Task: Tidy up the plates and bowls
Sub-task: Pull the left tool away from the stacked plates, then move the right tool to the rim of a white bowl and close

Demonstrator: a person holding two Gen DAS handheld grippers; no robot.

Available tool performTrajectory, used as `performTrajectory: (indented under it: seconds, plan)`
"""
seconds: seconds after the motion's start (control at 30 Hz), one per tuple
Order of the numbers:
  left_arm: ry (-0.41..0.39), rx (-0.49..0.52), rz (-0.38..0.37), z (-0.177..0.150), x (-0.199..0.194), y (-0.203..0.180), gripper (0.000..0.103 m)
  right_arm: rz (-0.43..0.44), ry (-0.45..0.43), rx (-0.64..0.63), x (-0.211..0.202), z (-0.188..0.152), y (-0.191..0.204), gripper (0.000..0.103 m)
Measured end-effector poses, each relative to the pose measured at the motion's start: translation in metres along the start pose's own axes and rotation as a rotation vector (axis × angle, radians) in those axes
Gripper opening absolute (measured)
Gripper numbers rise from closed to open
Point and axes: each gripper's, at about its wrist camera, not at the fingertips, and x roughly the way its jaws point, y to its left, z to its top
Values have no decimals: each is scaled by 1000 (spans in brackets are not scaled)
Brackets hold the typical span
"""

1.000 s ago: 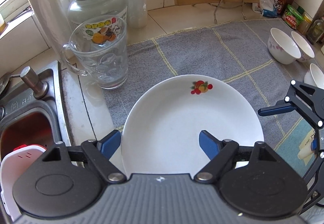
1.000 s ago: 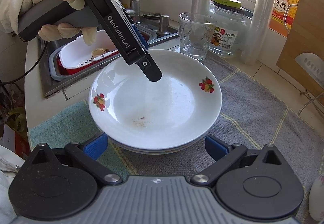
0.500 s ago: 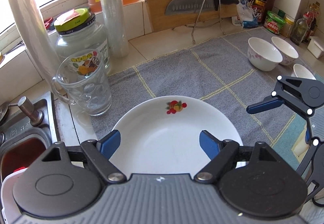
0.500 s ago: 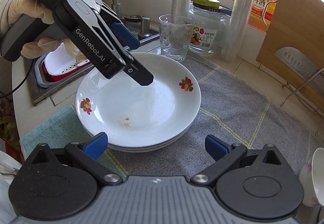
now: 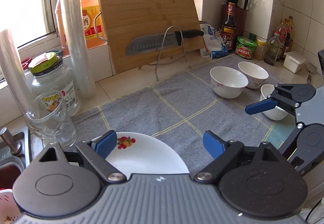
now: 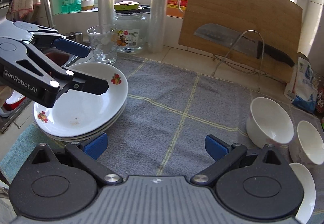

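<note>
A stack of white plates (image 6: 81,110) with fruit prints lies at the left end of the grey cloth (image 6: 182,102), beside the sink. My left gripper (image 5: 160,143) hovers over the stack's near rim (image 5: 141,157). Its jaws are opening, with nothing between the pads. In the right wrist view the left gripper (image 6: 97,69) hangs above the top plate without touching it. My right gripper (image 6: 156,143) is open and empty over bare cloth, to the right of the stack. Three white bowls (image 6: 269,120) (image 6: 309,140) (image 6: 303,189) stand at the right. One blue right finger (image 5: 261,106) is in front of the nearest bowl (image 5: 271,114).
A glass mug (image 5: 50,122), a lidded jar (image 5: 52,82) and rolls of cling film (image 5: 77,41) stand at the back left. A cutting board (image 5: 149,21) leans on the wall behind a knife (image 5: 158,41) in a wire rack. Bottles and jars (image 5: 245,47) crowd the back right; the sink (image 5: 10,153) is at the left.
Both grippers have drawn back and lifted from the plate stack and swung right, bringing the bowls into view. The left jaws have spread wider.
</note>
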Motion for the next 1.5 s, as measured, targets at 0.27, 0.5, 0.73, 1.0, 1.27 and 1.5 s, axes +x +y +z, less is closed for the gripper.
performTrajectory:
  seconds: [0.27, 0.5, 0.73, 1.0, 1.27, 1.5]
  plan:
    - [19, 22, -20, 6, 30, -63, 93, -92, -16, 46, -32, -29, -71, 103]
    - [23, 71, -71, 15, 57, -133, 93, -118, -23, 64, -55, -58, -133, 103]
    - [30, 164, -105, 11, 92, -200, 93, -96, -9, 110, -59, -80, -180, 103]
    - [11, 242, -102, 8, 122, -246, 92, -3, -10, 176, -50, -88, -214, 103]
    - [8, 265, -126, 7, 135, -262, 85, 72, 15, 217, -33, -90, -230, 90]
    - [-8, 275, -134, 5, 136, -266, 82, 129, 44, 253, -27, -91, -241, 80]
